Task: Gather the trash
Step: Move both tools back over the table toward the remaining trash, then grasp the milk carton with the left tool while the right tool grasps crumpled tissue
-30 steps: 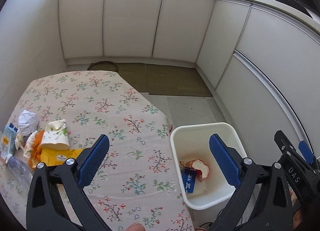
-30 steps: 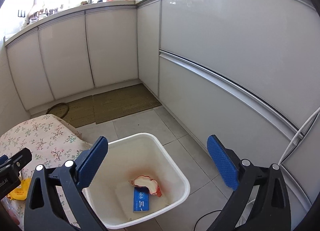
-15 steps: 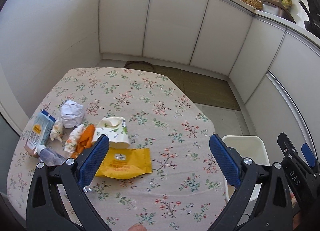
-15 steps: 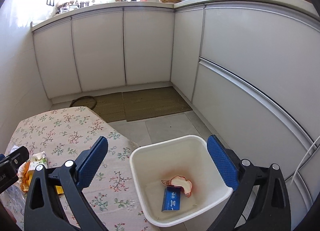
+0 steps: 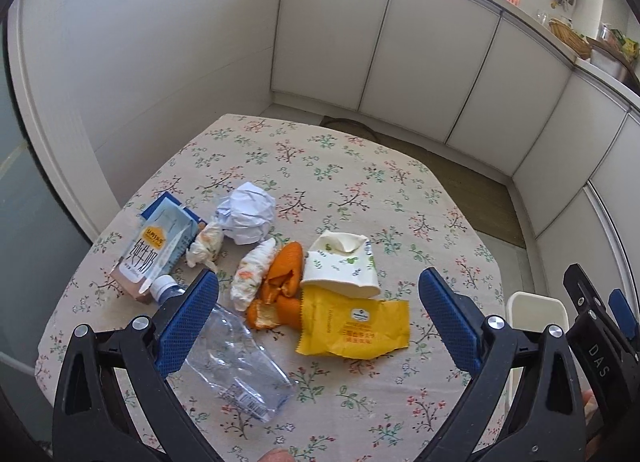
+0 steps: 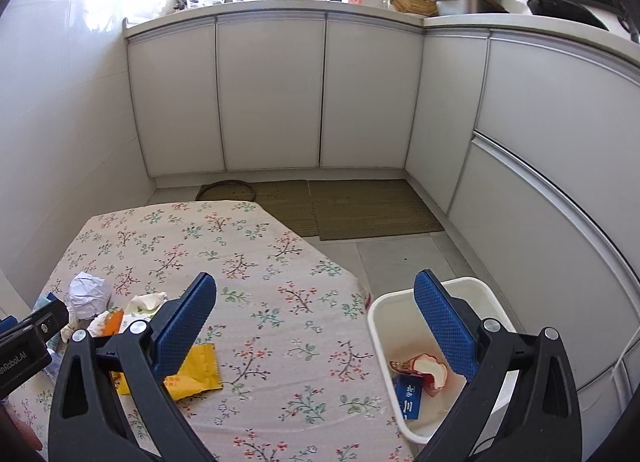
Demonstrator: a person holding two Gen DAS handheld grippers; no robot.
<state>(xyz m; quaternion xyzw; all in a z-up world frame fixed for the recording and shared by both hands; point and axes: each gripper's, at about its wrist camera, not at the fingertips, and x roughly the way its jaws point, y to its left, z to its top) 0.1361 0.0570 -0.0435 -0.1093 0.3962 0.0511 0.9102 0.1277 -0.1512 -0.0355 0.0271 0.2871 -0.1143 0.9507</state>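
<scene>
The left gripper [image 5: 318,312] hung above the table [image 5: 360,181] with its jaws spread wide and nothing between them, aimed at the heap of trash, probably so that it could drop onto whichever piece came first. Under its left finger lay the crushed bottle [image 5: 236,358], cap toward the milk carton [image 5: 154,246]. Just beyond the bottle sat the orange peel [image 5: 282,282], touching the yellow wrapper [image 5: 356,328], whose top edge was overlapped by the tissue pack [image 5: 344,266]. Two small paper twists and a crumpled paper ball [image 5: 248,215] lay past the peel, between it and the carton. All of it was bunched on the table's left half, well apart from the bin [image 6: 380,314].

The right gripper [image 6: 316,320] was likewise open and empty, held over the table's right edge, just beside the bin. The bin stood on the floor against that edge, likely for a short carry; it already held a blue packet [image 6: 408,398] and a red-and-white scrap [image 6: 430,372].
</scene>
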